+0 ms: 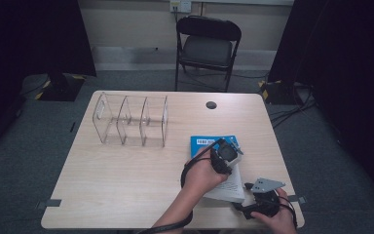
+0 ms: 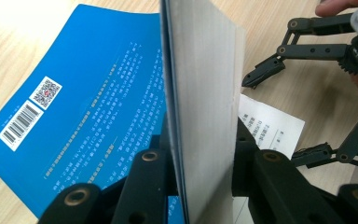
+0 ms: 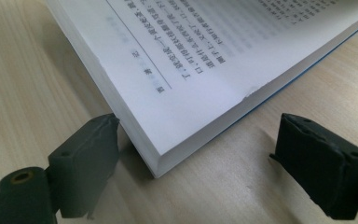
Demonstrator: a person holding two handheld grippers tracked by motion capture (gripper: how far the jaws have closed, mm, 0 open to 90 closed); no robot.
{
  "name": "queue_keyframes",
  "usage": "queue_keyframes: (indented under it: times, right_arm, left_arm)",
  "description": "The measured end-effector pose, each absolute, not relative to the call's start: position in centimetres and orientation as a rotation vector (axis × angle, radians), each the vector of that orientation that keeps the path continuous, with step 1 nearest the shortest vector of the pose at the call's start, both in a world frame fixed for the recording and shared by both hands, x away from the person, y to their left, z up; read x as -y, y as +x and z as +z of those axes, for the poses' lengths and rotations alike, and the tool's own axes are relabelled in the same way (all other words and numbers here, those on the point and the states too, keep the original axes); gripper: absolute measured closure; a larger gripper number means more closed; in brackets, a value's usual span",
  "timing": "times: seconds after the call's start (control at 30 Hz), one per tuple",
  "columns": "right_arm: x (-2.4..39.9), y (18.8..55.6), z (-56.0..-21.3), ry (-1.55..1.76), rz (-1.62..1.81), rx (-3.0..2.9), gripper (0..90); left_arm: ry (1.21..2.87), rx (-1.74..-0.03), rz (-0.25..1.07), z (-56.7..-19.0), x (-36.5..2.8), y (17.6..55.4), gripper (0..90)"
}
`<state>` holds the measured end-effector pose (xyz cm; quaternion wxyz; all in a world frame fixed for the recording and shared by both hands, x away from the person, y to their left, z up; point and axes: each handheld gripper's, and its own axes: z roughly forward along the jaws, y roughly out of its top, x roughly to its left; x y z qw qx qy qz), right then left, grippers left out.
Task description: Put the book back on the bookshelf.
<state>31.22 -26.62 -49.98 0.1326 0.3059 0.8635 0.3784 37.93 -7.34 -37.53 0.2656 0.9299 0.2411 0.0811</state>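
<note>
The left gripper [image 2: 200, 186] pinched a thick block of white pages of the blue-covered paperback book [image 2: 84, 107], lying open near the wooden table's [image 1: 126, 185] right front. The right gripper [image 3: 196, 163] stood spread at the page corner, gripping nothing; the clear acrylic divided rack [image 1: 131, 119] stood apart, so shelving seemingly remained.

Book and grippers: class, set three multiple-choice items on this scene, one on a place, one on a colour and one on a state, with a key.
1. Where does the clear rack stand?
A. on the chair
B. on the table, beyond the book
C. under the book

2. What colour is the book cover?
A. red
B. green
C. blue

3. How are the right hand-held gripper's jaws?
A. open
B. shut on the book
C. shut on paper

Key: 1 B, the rack stands on the table farther back than the book; 2 C, the cover with the barcode is blue; 3 A, its jaws stand apart either side of the book's corner.
</note>
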Motion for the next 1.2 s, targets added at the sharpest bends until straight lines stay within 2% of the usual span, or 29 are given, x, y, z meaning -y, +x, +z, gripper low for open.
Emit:
queue_keyframes:
  times: [0.47, 0.7, 0.87, 1.2]
  right_arm:
    - [26.3, 31.1, -50.0, 0.934, 1.081, -2.472, 12.7]
    - [26.3, 31.3, -50.0, 0.979, 1.078, -2.442, 14.8]
    - [27.2, 31.3, -49.7, 0.995, 1.217, -2.402, 19.7]
    - [27.4, 31.3, -49.1, 0.977, 1.216, -2.357, 18.4]
  left_arm:
    - [2.522, -0.706, 0.179, -35.4, 7.5, 39.3, 74.7]
    - [2.527, -0.704, 0.192, -35.5, 7.3, 39.0, 74.9]
    - [2.531, -0.697, 0.204, -35.8, 7.3, 38.7, 74.9]
    - [2.530, -0.691, 0.222, -36.0, 7.2, 38.4, 74.9]
